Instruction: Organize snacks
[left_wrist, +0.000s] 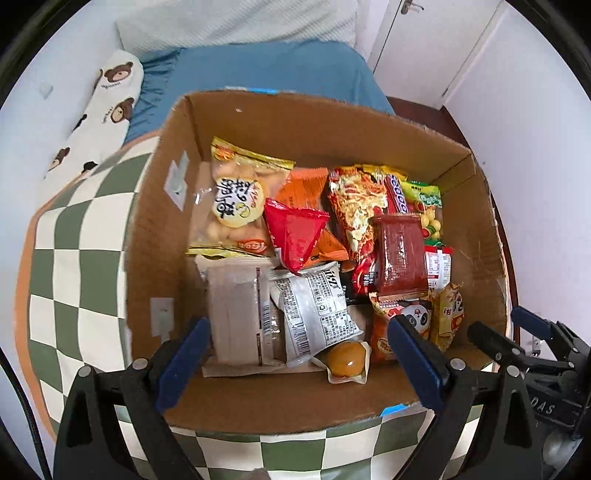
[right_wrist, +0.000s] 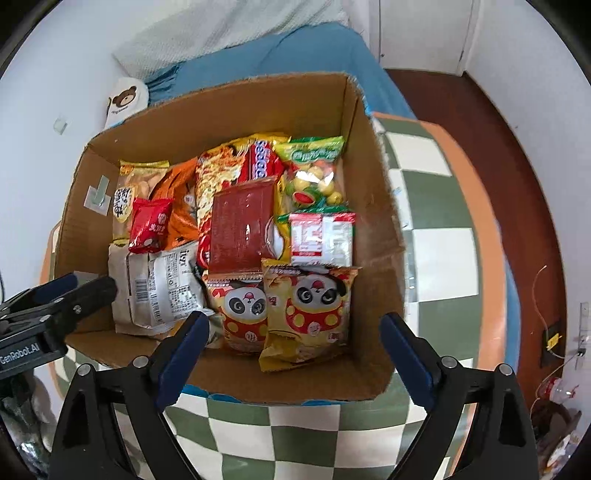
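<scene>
The left tool (left_wrist: 299, 354) hangs with jaws wide apart over the near left of the box (left_wrist: 295, 118), nothing between its pads; under it lie a grey packet (left_wrist: 317, 310) and an egg pack (left_wrist: 347, 360); the box sits on a checked cloth (left_wrist: 74, 258) and holds the snacks; two panda bags (right_wrist: 310, 314) lie at its near right; above them the right tool (right_wrist: 293, 350) gapes, gripping nothing.

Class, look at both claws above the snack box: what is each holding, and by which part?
Nothing. The left claw and right claw both stand open and empty above the brown cardboard box.
</scene>
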